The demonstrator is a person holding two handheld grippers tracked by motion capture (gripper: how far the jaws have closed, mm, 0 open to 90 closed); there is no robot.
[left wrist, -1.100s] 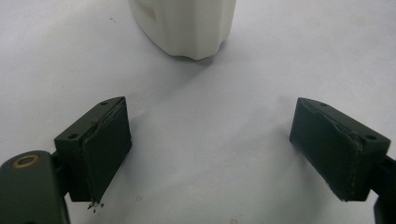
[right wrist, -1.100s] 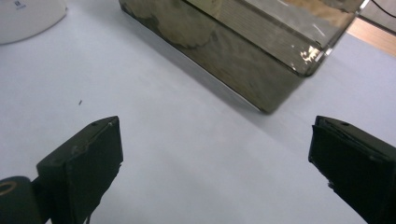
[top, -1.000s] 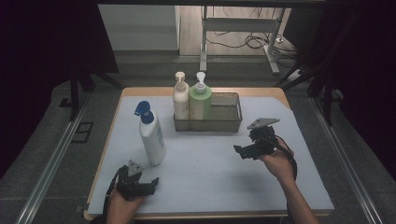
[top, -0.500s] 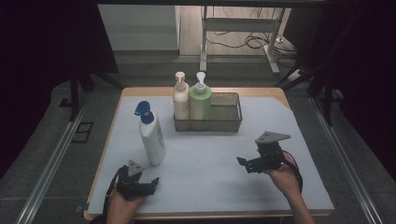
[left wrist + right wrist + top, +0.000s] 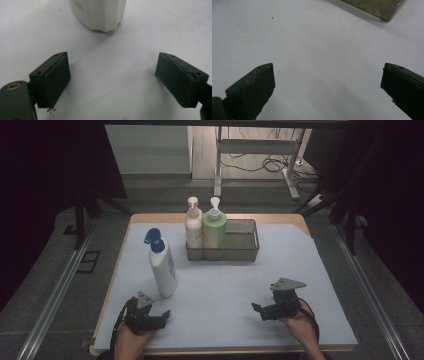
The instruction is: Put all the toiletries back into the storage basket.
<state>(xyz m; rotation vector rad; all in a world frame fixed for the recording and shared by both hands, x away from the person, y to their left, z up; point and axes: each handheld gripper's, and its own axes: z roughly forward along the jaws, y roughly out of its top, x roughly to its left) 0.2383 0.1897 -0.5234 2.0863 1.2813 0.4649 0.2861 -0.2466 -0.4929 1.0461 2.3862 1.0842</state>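
A tall white bottle with a blue trigger cap [image 5: 162, 265] stands on the white mat left of centre. Its base [image 5: 100, 13] rises just beyond my left gripper [image 5: 112, 80], which rests low on the mat near the front edge [image 5: 159, 315], open and empty. My right gripper [image 5: 260, 311] lies at the front right of the mat, jaws wide open [image 5: 327, 90] with nothing between them. A mesh basket [image 5: 240, 251] at the back centre holds a cream pump bottle [image 5: 193, 225] and a green pump bottle [image 5: 214, 227]; its corner [image 5: 377, 7] is ahead of the right gripper.
The white mat [image 5: 225, 285] covers a wooden table whose front edge [image 5: 220, 352] lies just under both hands. Dark floor and metal rails [image 5: 55, 290] flank the table. A desk frame and cables [image 5: 260, 155] stand beyond the far edge.
The right gripper has drawn back from mid-table toward the front right edge and lowered. The left gripper and the bottles have stayed put.
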